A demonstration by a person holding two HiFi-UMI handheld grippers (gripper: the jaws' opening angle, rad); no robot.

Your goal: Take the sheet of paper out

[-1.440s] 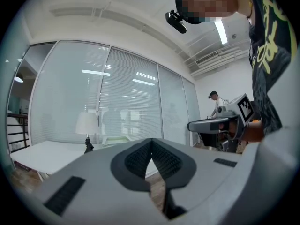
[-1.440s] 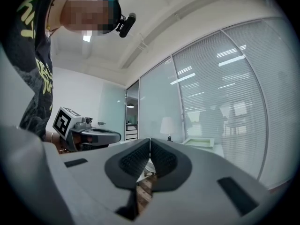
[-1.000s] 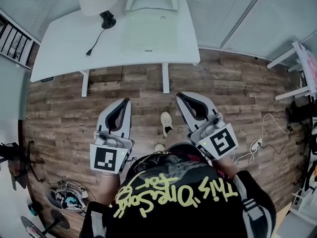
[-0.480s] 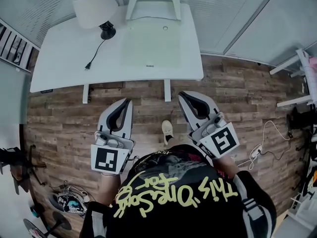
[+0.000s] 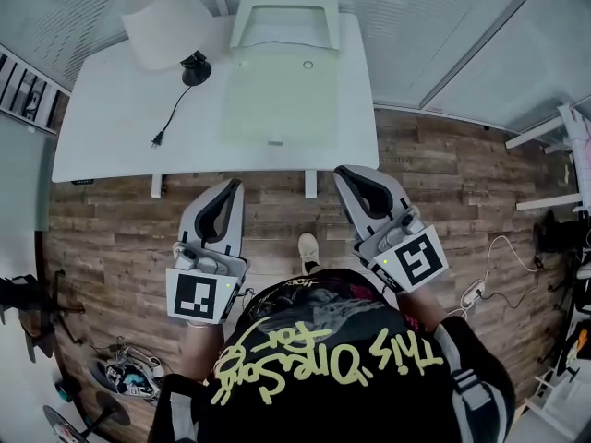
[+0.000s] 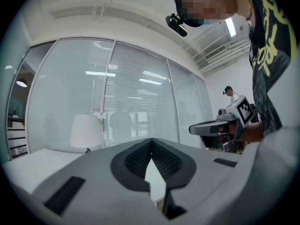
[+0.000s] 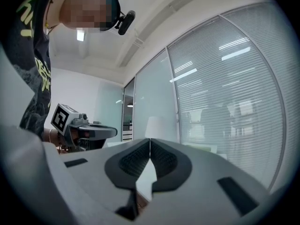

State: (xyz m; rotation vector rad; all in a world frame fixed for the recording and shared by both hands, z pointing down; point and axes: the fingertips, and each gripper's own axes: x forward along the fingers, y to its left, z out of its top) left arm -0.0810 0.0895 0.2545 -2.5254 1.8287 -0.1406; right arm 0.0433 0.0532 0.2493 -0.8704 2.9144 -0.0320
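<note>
**Folder flat on tabletop, both hand-held grippers shut and empty**

Pale green flat folder (image 5: 282, 100) lying mid-tabletop (image 5: 111, 123), snap button near its far edge. Sheet of paper not told apart from that folder by eye. Just beyond the folder, at the far edge, a white tray (image 5: 284, 17). Left of it, a white-shaded lamp (image 5: 166, 28) on a black base, cord (image 5: 174, 109) trailing toward the near edge. Left hand-held gripper (image 5: 231, 185) and right hand-held gripper (image 5: 343, 173) side by side over the wooden floor (image 5: 111, 238), aimed level at the tabletop, near its front edge. Jaws of both pressed together, nothing between. Both apart from the folder.
</note>
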